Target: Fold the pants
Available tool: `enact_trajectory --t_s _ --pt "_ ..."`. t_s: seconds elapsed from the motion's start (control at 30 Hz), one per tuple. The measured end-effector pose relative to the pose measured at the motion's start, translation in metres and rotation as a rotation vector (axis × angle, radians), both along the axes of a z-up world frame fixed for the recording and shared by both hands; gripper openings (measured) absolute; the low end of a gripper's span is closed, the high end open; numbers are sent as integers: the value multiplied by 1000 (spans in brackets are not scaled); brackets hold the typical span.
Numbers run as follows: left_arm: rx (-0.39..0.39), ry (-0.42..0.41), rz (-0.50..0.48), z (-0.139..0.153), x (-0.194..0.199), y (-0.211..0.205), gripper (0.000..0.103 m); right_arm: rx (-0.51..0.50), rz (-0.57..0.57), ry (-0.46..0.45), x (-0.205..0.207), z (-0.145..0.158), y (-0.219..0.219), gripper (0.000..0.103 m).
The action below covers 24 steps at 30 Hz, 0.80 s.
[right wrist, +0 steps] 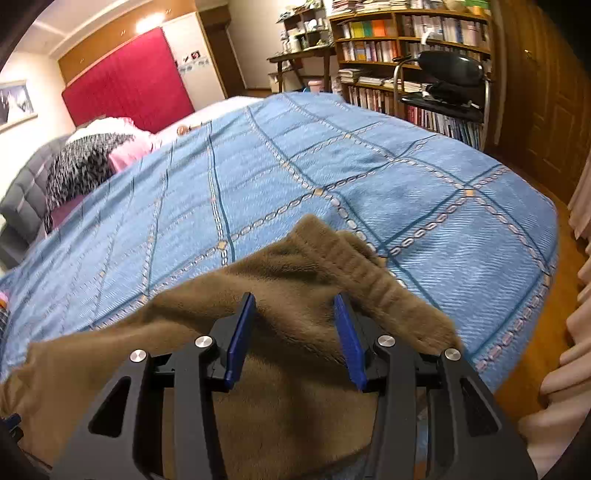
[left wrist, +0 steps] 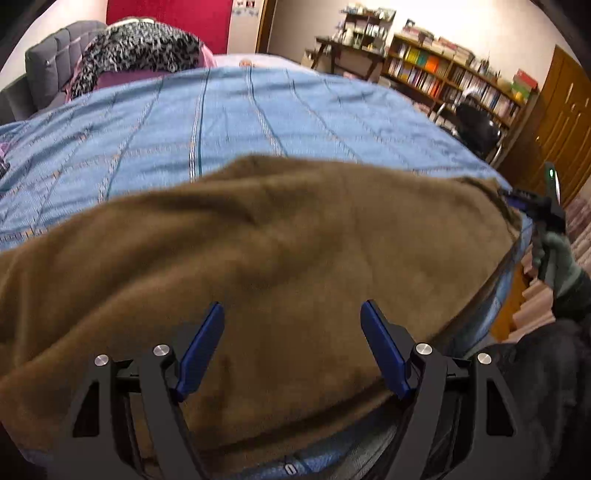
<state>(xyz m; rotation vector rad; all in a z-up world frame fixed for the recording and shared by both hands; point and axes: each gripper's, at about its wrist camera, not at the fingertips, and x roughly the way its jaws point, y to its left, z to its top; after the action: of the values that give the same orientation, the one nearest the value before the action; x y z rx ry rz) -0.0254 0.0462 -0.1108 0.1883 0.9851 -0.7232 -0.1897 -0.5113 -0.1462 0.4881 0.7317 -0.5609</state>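
From the left wrist camera, the left gripper (left wrist: 291, 314) hangs over the brown fleece pants (left wrist: 258, 266), its 2 blue fingers (left wrist: 201, 350) spread wide with nothing between them. The pants lie across the near edge of a bed covered by a blue quilt (left wrist: 221, 110) with stitched grid lines. At the far right the right gripper (left wrist: 517, 199) sits at the pants' end, held by a hand in a grey-green glove (left wrist: 561, 258); from here I cannot tell how its jaws stand. Past the quilt are a grey padded headboard (left wrist: 55, 48), a leopard-print throw (left wrist: 140, 48), a red wall panel (left wrist: 170, 13), a wooden bookshelf (left wrist: 443, 74) and a black chair (left wrist: 476, 125).

From the right wrist camera, the right gripper (right wrist: 295, 306) has its 2 blue fingers (right wrist: 242, 332) set moderately apart, straddling a raised fold of the pants (right wrist: 280, 362) near the ribbed waistband (right wrist: 369, 273); the cloth sits between them but is not visibly pinched. The quilt (right wrist: 406, 177) stretches back to the red panel (right wrist: 125, 81), the bookshelf (right wrist: 406, 44) and the chair (right wrist: 443, 85). A wooden floor (right wrist: 528, 369) shows at right.
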Motion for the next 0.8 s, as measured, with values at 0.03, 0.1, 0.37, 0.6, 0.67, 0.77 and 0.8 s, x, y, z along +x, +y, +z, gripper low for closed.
enact_trajectory --t_s 0.03,0.1,0.37,0.6,0.67,0.77,0.8 --pt "11 12 1 -6 0 0 76 -2 -10 20 3 -5 -4 45" --pt "27 56 6 -19 -4 3 75 11 -42 47 5 -15 -14 45" --pt "66 72 -40 -45 -39 17 74 12 -93 118 22 -34 -29 39" --pt "7 92 -36 -36 -34 30 74 19 -88 89 13 -23 -23 41" --pt "-22 89 -41 -26 -31 30 74 22 -105 56 1 -15 -21 44" --pt "-64 24 -81 0 -31 24 74 34 -128 17 -19 -6 -21 45" --pt "-80 3 -97 8 -30 19 74 42 -138 5 -27 -4 -21 45"
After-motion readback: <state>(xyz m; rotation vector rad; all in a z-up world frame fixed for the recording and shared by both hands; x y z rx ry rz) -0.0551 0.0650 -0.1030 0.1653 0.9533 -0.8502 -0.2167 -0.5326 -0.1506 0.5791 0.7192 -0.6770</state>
